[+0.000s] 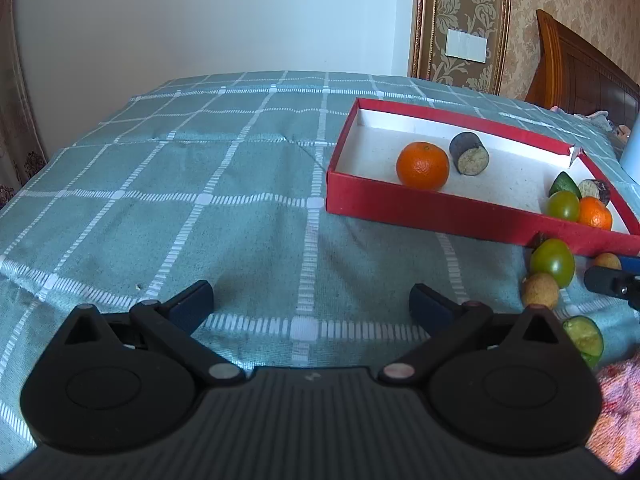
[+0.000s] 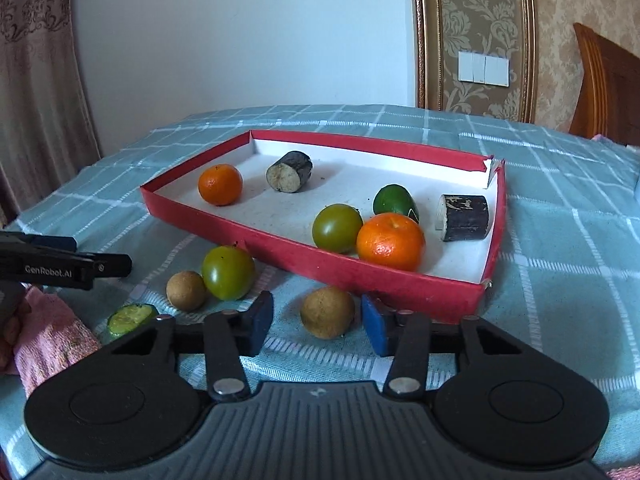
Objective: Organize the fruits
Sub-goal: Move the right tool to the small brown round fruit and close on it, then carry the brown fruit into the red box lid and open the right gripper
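Teal checked cloth (image 2: 560, 240) covers the work surface and carries the shallow red cardboard tray with white lining (image 2: 320, 264). The tray holds two oranges, two dark cut cylinders, one green tomato and one green lime piece. Outside it, near the front wall, lie a loose green tomato (image 2: 227, 273), a round tan longan-like fruit (image 2: 327, 312), a second smaller tan fruit (image 2: 186, 291) and a cut green half (image 2: 132, 317).

The right gripper (image 2: 318, 326) is spread wide and empty, its blue pads flanking the round tan fruit without contact. The left gripper (image 1: 310, 304) is likewise spread and empty over bare cloth.

Risks, as judged:
- The round fruit can roll off a pad if closure is off-centre.
- The soft cloth gives under pressure, so a low pad may snag it.
- The tray wall stands just behind the fruit; a forward push may shift the tray.

Only the right view shows all tray contents; the left view shows the open cloth beside the tray.
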A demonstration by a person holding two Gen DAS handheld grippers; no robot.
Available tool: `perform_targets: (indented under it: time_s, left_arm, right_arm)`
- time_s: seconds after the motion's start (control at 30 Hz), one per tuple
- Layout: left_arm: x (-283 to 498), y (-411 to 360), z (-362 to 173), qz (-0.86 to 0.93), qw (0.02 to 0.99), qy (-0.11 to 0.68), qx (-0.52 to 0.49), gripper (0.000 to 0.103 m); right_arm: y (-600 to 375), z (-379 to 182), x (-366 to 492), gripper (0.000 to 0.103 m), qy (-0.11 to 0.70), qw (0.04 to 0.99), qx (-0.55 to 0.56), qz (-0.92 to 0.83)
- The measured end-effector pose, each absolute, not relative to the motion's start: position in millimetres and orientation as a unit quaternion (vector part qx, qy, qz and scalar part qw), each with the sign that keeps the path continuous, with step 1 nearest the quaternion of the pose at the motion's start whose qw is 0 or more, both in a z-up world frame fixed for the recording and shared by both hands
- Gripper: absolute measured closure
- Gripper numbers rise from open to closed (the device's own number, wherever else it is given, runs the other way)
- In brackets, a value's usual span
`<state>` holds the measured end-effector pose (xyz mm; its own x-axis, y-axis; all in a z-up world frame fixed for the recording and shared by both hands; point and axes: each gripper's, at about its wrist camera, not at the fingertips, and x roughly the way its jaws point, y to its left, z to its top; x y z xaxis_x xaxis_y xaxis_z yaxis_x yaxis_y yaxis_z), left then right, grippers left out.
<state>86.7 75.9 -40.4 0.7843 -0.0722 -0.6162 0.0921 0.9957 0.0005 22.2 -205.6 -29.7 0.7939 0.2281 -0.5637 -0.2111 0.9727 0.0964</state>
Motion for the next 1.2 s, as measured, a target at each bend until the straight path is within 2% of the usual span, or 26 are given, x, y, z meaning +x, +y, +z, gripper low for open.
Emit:
perform_targets:
  time_s: [0.23,0.53,0.8,1.2]
  left_arm:
    - [86.7,75.9,-40.2,-0.043,0.944,0.326,0.016,0.0]
    - [86.8,75.7,-40.3,-0.043,0.944,0.326,0.015,0.0]
    - [86.8,75.7,-40.3,-0.043,0.944,0.326,0.016,0.0]
    - [86.7,75.7,-40.3,-0.044,0.944,0.326,0.016,0.0]
  right_arm:
    - [-209.0,-30.1,23.7,0.066,0.304,0.945,0.028,0.118]
    - [-211.7,-27.0,18.2,0.075,0.282,0.953,0.028,0.104]
    - [-205.6,-17.1,-5.7,0.075,0.219,0.971,0.006,0.092]
    - [-184.1,9.9,4.4,0.075,0.182,0.977,-0.052,0.096]
